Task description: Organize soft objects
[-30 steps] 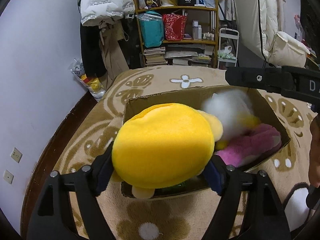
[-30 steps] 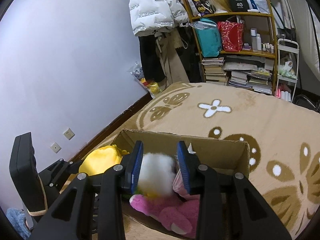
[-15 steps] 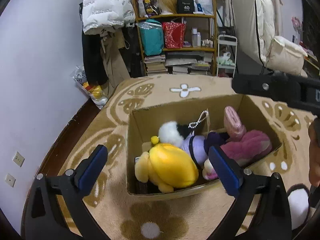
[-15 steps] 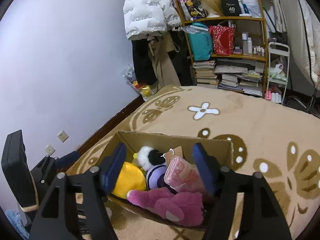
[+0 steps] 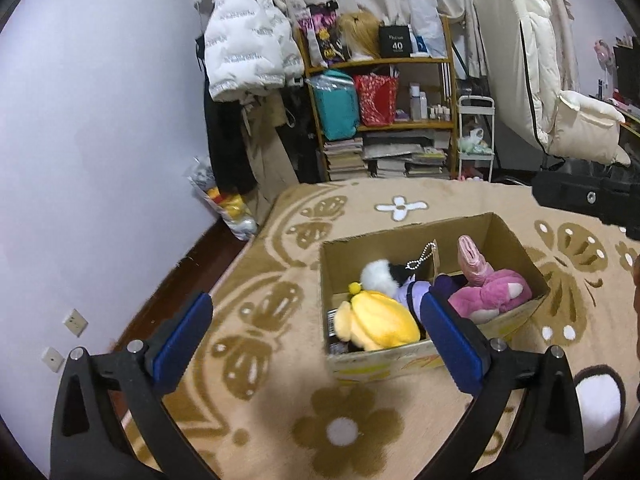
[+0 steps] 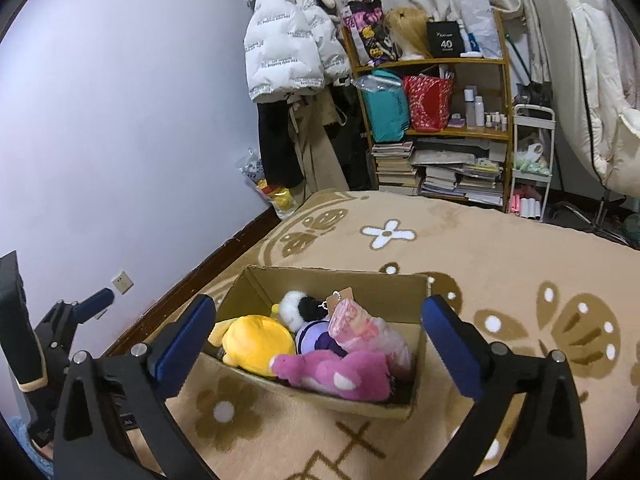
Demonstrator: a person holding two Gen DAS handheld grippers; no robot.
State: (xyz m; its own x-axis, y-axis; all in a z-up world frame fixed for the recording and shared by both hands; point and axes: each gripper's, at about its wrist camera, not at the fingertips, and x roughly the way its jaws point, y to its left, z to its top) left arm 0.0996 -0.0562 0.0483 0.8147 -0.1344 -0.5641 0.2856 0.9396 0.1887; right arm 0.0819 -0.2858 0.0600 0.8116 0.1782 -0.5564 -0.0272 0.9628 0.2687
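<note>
The plush toys point(image 6: 304, 344) lie packed together in the cardboard box point(image 6: 332, 276) on the rug point(image 6: 500, 248), gathered to tidy them. Both the left gripper point(image 5: 316, 336) and the right gripper point(image 6: 316, 336) are opening wide, nothing between the jaws.

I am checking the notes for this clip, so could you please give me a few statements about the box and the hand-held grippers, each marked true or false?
1. The yellow plush toy lies inside the cardboard box. True.
2. The left hand-held gripper grips the yellow plush toy. False: nothing is between its wide-open jaws.
3. The pink plush toy lies on the rug beside the box. False: it is in the box.
4. The right hand-held gripper holds nothing. True; its jaws are opening.
</note>
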